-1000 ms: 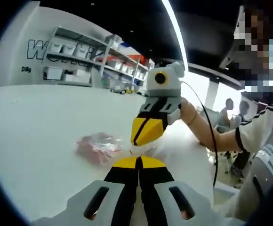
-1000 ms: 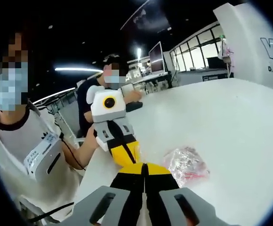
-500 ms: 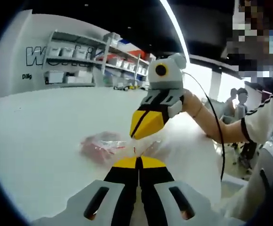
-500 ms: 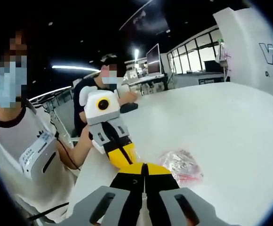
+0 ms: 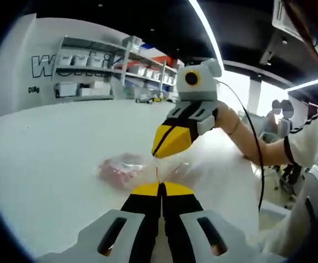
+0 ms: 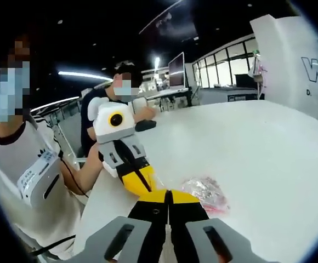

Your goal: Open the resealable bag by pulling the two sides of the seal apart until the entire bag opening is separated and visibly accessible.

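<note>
A wide white table [image 5: 44, 164] spreads under me, with stocked shelves [image 5: 101, 68] against the far wall. My left gripper [image 5: 160, 189] has its fingers pressed together on the near edge of the clear resealable bag [image 5: 127, 169]. My right gripper [image 5: 164, 150] comes in from above and to the right, fingers closed on the opposite side of the same edge, tips almost meeting mine. The bag's body, holding something pinkish, lies on the table just beyond and left of my left fingers. In the right gripper view the bag [image 6: 205, 192] sits just right of my fingertips.
</note>
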Demonstrator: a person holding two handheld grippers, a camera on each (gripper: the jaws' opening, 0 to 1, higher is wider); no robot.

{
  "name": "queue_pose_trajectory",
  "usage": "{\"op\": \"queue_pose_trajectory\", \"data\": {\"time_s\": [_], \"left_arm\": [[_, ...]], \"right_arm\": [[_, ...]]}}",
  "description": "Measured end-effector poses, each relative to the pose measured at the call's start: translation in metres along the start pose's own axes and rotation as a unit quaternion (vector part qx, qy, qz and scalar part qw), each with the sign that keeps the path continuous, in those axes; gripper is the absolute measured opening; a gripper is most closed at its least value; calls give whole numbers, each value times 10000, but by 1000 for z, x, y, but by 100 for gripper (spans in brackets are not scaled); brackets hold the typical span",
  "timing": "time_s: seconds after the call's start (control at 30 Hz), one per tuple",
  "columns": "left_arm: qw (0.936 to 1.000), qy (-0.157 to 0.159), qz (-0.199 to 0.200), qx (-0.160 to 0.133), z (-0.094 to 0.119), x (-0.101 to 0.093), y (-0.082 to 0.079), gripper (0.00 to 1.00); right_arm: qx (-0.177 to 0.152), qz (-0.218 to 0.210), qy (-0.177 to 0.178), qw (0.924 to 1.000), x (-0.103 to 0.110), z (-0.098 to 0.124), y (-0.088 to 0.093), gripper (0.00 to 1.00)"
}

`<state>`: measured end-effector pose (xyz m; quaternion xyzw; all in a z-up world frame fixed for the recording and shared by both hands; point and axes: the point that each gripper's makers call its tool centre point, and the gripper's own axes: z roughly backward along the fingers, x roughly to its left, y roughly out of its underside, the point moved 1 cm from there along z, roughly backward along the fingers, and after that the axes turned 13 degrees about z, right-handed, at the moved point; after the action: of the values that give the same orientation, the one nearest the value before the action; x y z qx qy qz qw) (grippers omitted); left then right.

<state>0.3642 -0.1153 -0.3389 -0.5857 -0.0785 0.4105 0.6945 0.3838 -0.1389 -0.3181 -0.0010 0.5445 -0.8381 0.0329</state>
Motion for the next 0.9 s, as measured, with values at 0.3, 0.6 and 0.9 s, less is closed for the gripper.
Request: {"op": "queue_pose_trajectory", "data": {"time_s": [0.3,0.6,0.9], "left_arm": [[9998,-101,-179,41,1,-1,2,1],[9995,-174,-244,107,2,0,5,1],[9993,-182,-275,151,0,0,6,1]], "right_arm": [[39,37,77,10000,-2,0,-1,0],[0,121,296,9995,-8,3,-3,0],[-7,134,306,9994,-10,4,-3,0]]}}
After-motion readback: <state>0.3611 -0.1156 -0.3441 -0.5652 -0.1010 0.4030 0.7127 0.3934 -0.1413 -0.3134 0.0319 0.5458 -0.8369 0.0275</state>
